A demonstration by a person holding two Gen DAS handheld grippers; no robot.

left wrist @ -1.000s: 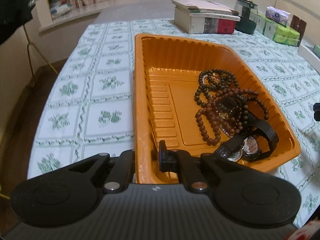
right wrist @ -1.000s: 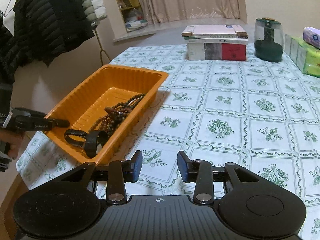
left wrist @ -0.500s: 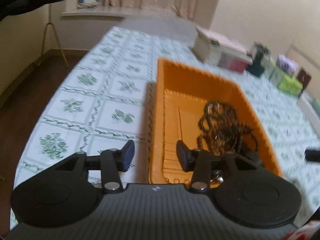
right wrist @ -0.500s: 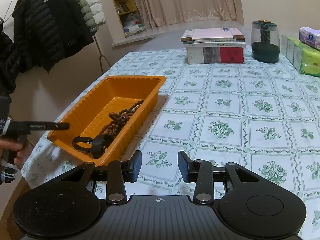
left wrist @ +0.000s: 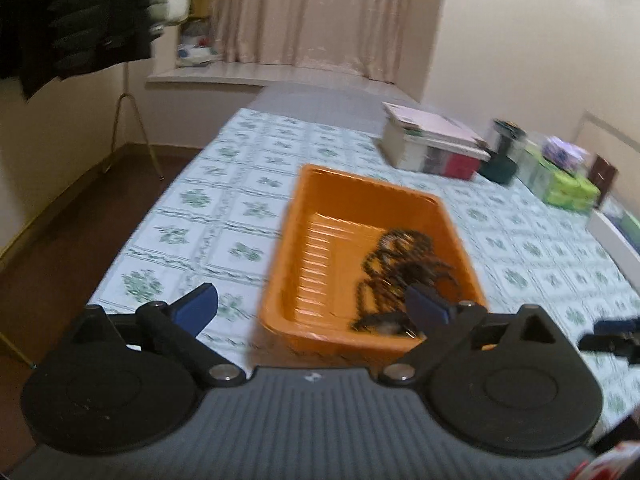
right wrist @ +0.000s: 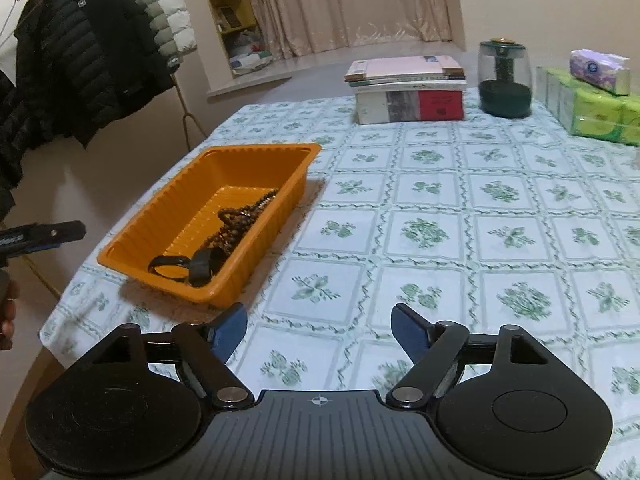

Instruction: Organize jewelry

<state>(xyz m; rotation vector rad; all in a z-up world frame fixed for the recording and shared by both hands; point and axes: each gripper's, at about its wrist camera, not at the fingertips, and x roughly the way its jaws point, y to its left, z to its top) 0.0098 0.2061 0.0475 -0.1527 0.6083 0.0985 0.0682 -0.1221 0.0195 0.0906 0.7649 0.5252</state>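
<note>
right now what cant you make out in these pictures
- Watch: left wrist view, motion blur and the gripper finger hide its face.
- Beads: right wrist view, too small to count strands.
- Tray floor: near wall hides part.
- Hand: cut by left edge.

Warm dim indoor light, no glare. Left wrist view motion-blurred throughout: orange tray [left wrist: 372, 216] and beads [left wrist: 404, 264] smeared. Right wrist view sharp; the tray [right wrist: 224, 280] casts a soft shadow toward the books [right wrist: 408, 92]. Fisheye bends edges, dark corners.
</note>
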